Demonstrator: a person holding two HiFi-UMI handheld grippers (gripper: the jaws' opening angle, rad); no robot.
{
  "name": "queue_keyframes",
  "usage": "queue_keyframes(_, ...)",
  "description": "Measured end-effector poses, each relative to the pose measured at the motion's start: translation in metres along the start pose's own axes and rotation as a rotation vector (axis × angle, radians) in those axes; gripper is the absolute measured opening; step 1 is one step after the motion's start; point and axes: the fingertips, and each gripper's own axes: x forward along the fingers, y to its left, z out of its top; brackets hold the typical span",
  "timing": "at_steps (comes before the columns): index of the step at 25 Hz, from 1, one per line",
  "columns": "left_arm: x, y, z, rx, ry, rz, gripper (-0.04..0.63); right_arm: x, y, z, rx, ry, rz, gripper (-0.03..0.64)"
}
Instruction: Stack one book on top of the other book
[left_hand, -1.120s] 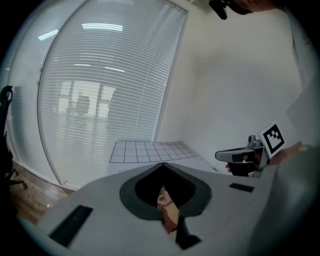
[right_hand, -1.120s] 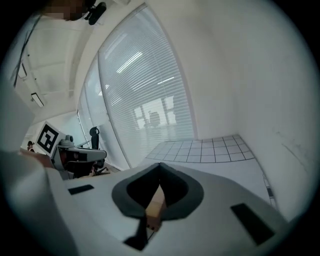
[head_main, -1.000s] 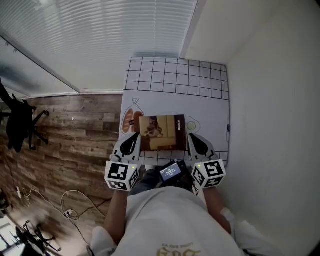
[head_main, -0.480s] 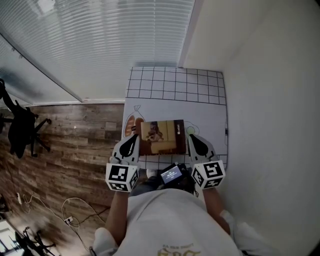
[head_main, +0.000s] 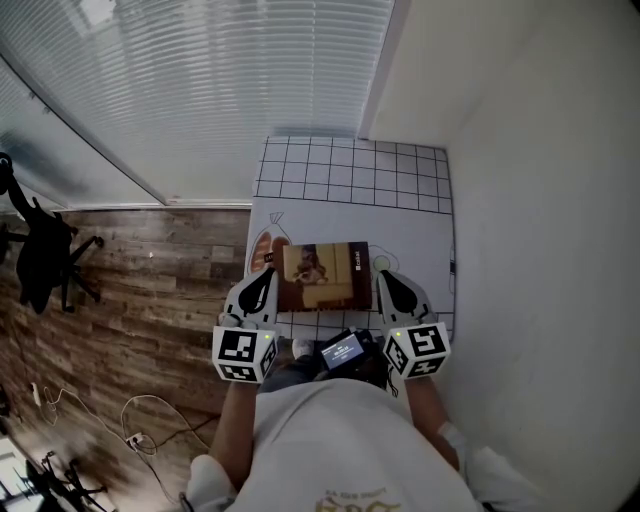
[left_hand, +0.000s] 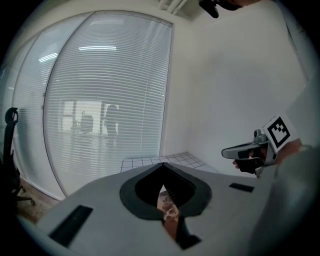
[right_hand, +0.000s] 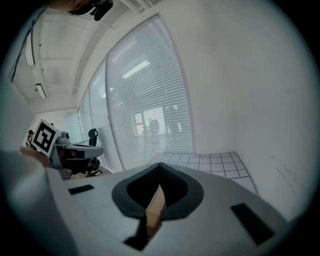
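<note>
A brown-covered book (head_main: 325, 275) lies flat in the middle of the table, seen in the head view. It rests on a wide white cover or sheet (head_main: 410, 225) with drawings; an orange bread picture (head_main: 262, 250) shows past the book's left edge. I cannot tell whether that white thing is the other book. My left gripper (head_main: 268, 277) is shut just off the book's left side, my right gripper (head_main: 383, 278) shut just off its right side. Neither holds anything. In the left gripper view the shut gripper (left_hand: 162, 167) points over the table, as does the right gripper (right_hand: 159, 168) in its own view.
The small table (head_main: 350, 165) has a white top with a black grid and stands in a corner, with a wall (head_main: 540, 250) on its right and window blinds (head_main: 200, 80) behind. Wooden floor (head_main: 150, 290) lies left, with an office chair (head_main: 45, 250) and cables (head_main: 140, 410).
</note>
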Motion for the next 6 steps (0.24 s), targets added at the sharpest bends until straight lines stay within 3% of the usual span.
queue_keyframes(6, 0.0004, 0.0000, -0.0011, -0.001, 0.004, 0.006, 0.008, 0.0000, -0.0032, -0.0003, 0.010, 0.000, -0.002, 0.008)
